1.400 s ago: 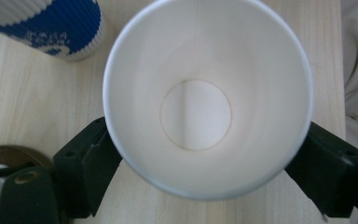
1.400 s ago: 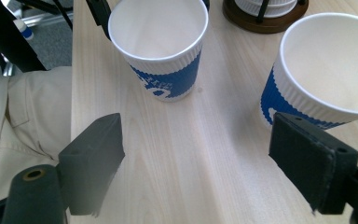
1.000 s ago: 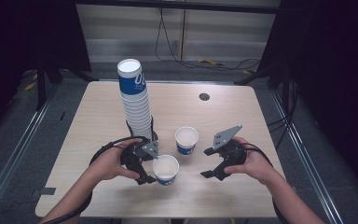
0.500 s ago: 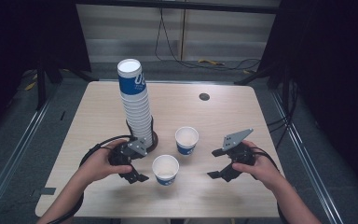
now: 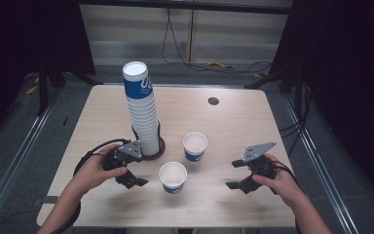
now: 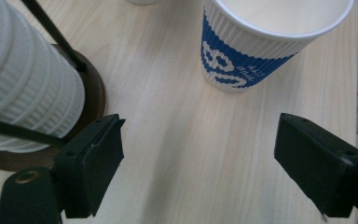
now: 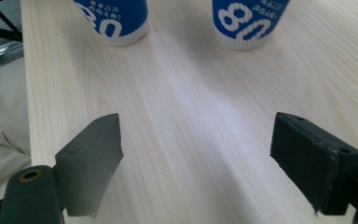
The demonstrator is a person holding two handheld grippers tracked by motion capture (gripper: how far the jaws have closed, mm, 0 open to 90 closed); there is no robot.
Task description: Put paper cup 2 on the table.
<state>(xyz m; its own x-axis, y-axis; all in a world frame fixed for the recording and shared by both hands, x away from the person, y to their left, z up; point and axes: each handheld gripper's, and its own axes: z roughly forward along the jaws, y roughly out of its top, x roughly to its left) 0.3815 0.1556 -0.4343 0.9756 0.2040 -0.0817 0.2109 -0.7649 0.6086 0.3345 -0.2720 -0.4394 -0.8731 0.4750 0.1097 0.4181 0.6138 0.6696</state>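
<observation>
A tall stack of white and blue paper cups [image 5: 141,109] stands on a dark round base [image 5: 158,149] left of the table's middle. Two single cups stand upright in front of it, the near cup [image 5: 172,177] and the far cup [image 5: 195,146]. My left gripper [image 5: 134,171] is open, just left of the near cup and beside the base. In the left gripper view that near cup [image 6: 261,42] stands beyond the gripper [image 6: 198,172], with the stack [image 6: 23,88] at left. My right gripper [image 5: 233,174] is open, right of both cups, and faces them [image 7: 116,18] [image 7: 248,22] with bare wood between its jaws.
A small dark round disc [image 5: 213,101] lies near the table's far edge. The wooden table [image 5: 253,122] ends close behind both hands. A trouser leg [image 7: 0,121] lies past the table's edge. Metal rails and cables run along the floor around the table.
My left gripper has drawn back to the left, away from the near cup it was at. My right gripper has moved right and nearer the front edge. The cups have stayed put.
</observation>
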